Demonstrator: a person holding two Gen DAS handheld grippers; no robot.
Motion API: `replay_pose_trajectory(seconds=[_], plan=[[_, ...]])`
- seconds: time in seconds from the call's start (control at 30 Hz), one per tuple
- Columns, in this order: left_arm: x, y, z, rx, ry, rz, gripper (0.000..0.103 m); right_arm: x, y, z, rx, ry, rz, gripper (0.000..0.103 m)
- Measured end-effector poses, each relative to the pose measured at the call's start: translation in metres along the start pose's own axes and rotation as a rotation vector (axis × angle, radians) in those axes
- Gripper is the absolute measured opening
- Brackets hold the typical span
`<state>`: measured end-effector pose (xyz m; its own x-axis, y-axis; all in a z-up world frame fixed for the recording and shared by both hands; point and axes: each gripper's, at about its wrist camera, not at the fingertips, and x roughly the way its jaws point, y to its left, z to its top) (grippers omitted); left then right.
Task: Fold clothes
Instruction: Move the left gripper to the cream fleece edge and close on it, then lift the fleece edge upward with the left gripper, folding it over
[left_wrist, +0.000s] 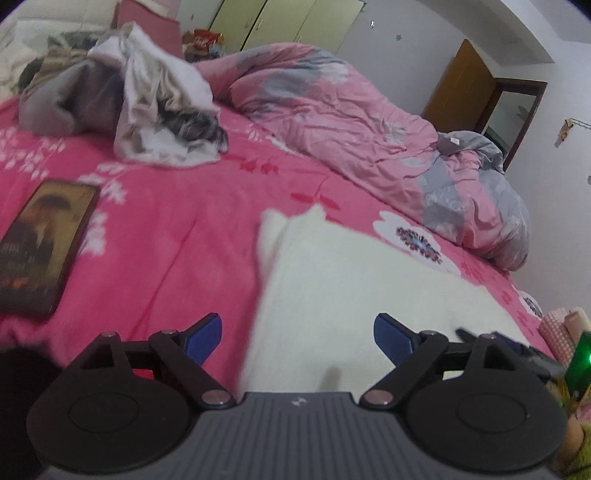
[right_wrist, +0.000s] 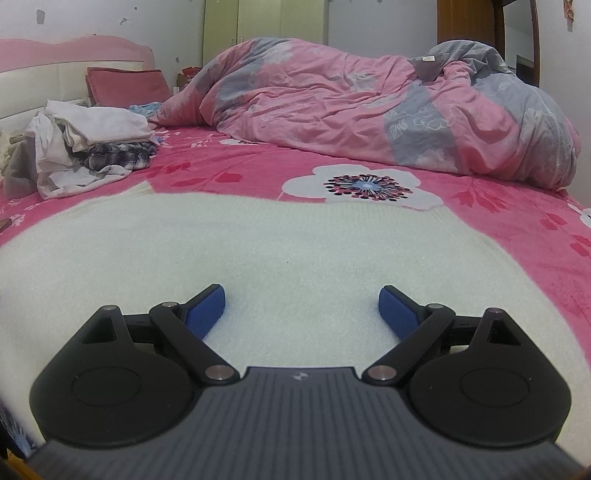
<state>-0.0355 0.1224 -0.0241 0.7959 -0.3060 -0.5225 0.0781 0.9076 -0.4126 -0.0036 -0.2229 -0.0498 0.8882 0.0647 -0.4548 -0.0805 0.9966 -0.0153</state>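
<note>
Lying beside clothes, book (left_wrist: 44, 243) shows left-wrist only.

Fuzzy white knit sweater (right_wrist: 277, 251), plush pink bedspread (right_wrist: 517, 258) — matt, soft

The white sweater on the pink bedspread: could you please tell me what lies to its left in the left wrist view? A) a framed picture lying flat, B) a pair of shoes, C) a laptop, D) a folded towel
A: in the left wrist view a dark-framed picture lies flat on the pink bedspread, to the left of the white sweater.
</note>
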Motion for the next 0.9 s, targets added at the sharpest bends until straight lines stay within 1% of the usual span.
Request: replay_pose_trajectory(seconds=[0.07, 0.17, 0.27, 0.37, 0.47, 0.6, 0.67, 0.77, 0.9], plan=[[0.001, 0.004, -0.001, -0.016, 0.005, -0.014, 0.088, 0.0, 0.0, 0.0, 0.0, -0.001, 0.0, 0.092], [0.009, 0.007, 0.002, -0.053, 0.021, -0.058, 0.086, 0.0, 0.001, 0.0, 0.0, -0.001, 0.0, 0.092], [0.022, 0.011, 0.005, -0.09, 0.059, -0.09, 0.077, 0.0, 0.001, 0.0, 0.0, 0.0, 0.0, 0.092], [0.035, 0.016, 0.005, -0.124, 0.093, -0.113, 0.071, 0.0, 0.001, 0.0, 0.0, 0.0, -0.001, 0.092], [0.043, 0.021, 0.007, -0.141, 0.109, -0.135, 0.069, 0.0, 0.001, 0.0, -0.001, 0.0, 0.0, 0.092], [0.053, 0.026, 0.012, -0.174, 0.135, -0.187, 0.068, 0.0, 0.0, 0.0, -0.001, 0.0, 0.0, 0.092], [0.059, 0.027, 0.014, -0.177, 0.153, -0.197, 0.067, 0.001, 0.0, 0.0, -0.002, 0.0, 0.001, 0.092], [0.068, 0.019, 0.019, -0.129, 0.185, -0.18, 0.067, 0.001, -0.001, 0.0, -0.002, 0.0, 0.0, 0.092], [0.076, -0.001, 0.025, -0.018, 0.214, -0.109, 0.069, 0.0, 0.0, 0.0, -0.003, -0.001, -0.001, 0.092]])
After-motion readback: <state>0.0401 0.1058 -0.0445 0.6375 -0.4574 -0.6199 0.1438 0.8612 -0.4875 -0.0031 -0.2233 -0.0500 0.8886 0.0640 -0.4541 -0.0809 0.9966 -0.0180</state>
